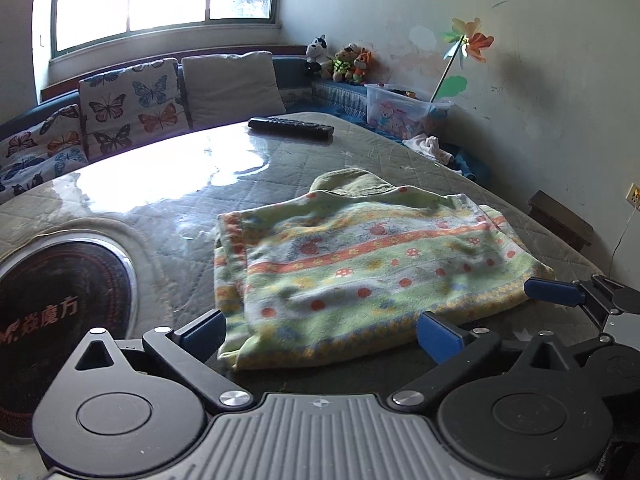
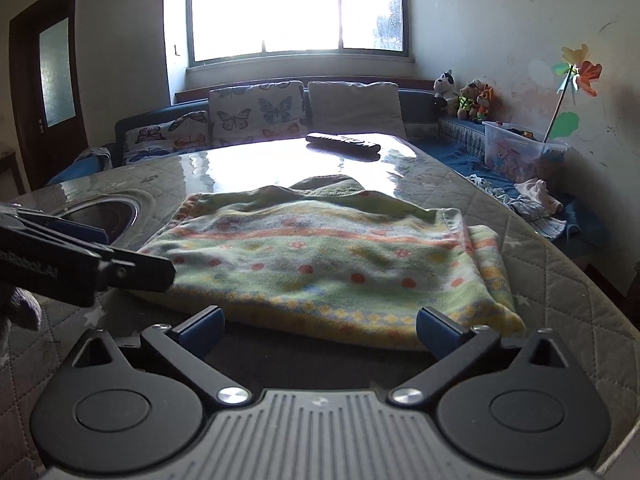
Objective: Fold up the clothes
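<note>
clear plastic bin, pinwheel inside

Folded garment lies flat on the quilted table top, near edge, roughly centre. Fleecy fabric, pale green with orange, yellow and blue bands, red dots and small mushroom motifs. Roughly rectangular, layers stacked, a lower layer poking out at the right side. Plain olive-green collar or hood sticks out at the far edge. Surface slightly rumpled, near hem straight.
</note>
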